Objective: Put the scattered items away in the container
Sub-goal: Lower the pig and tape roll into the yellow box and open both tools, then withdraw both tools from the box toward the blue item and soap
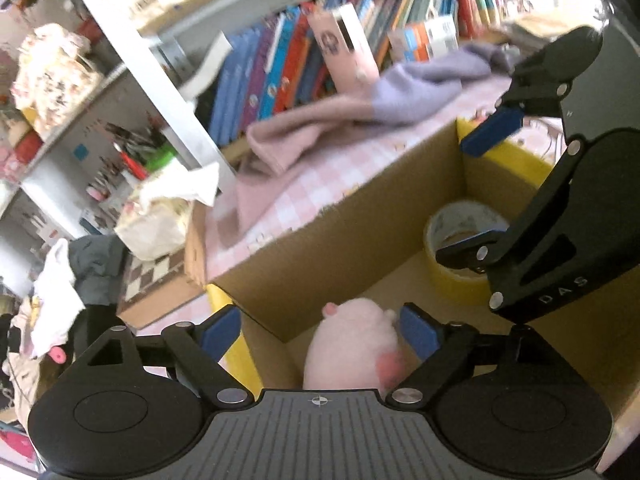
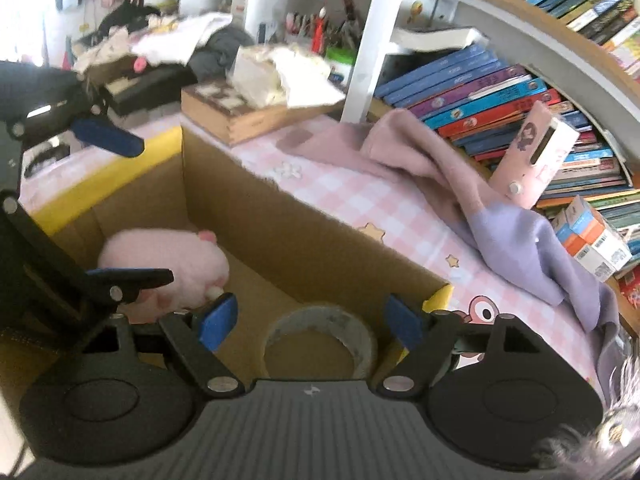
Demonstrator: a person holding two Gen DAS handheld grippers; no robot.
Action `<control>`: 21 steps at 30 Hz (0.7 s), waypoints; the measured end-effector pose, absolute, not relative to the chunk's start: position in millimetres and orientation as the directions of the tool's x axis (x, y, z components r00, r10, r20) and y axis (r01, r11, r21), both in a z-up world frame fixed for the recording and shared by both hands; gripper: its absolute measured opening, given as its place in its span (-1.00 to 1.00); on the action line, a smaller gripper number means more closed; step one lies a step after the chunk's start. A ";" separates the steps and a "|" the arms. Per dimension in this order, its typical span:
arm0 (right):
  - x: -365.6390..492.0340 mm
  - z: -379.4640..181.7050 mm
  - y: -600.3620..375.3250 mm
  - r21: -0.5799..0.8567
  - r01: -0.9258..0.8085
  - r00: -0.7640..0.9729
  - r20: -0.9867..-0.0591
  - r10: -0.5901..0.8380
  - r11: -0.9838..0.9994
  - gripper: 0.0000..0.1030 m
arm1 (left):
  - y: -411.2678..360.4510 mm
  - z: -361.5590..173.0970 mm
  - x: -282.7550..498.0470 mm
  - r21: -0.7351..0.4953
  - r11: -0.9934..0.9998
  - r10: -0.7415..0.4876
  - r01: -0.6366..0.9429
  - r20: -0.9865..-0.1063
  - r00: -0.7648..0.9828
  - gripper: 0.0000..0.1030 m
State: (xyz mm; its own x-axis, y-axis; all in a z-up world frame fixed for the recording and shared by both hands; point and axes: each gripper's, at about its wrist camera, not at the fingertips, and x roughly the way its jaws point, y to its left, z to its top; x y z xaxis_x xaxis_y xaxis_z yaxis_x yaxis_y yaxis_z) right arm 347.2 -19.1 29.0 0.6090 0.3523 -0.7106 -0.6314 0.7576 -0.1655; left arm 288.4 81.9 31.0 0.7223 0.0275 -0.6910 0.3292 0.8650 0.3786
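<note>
An open cardboard box with yellow-taped edges stands on a pink checked table; it also shows in the right wrist view. Inside lie a pink plush toy and a roll of tape. My left gripper is open above the box, its blue pads on either side of the plush without holding it. My right gripper is open over the tape roll and holds nothing. Each gripper shows in the other's view: the right one, the left one.
A pink and lilac cloth lies on the table beside the box. Behind it stand rows of books and a white shelf post. A wooden box with crumpled paper and clutter sits at the far side.
</note>
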 end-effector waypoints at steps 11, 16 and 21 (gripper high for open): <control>274.1 74.9 -45.3 -0.118 -0.552 0.703 -0.599 0.384 0.826 0.59 | 83.4 61.5 218.0 0.304 0.930 0.017 0.207 -0.598 0.802 0.82; 234.6 88.5 -55.7 -0.107 -0.492 0.758 -0.541 0.364 0.864 0.60 | 91.5 69.6 186.2 0.184 0.973 -0.006 0.137 -0.575 0.818 0.82; 197.6 98.5 -67.2 -0.092 -0.432 0.809 -0.479 0.340 0.897 0.60 | 94.2 78.8 149.7 0.147 0.987 0.023 0.064 -0.525 0.851 0.83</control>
State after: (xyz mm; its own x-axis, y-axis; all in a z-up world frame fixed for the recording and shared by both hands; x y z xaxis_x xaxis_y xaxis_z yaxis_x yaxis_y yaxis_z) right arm 197.6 -67.2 98.5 0.8092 0.3403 -0.4789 -0.4318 0.8973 -0.0921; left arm 149.7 94.2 78.8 0.8506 0.0230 -0.5253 0.0638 0.9871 0.1465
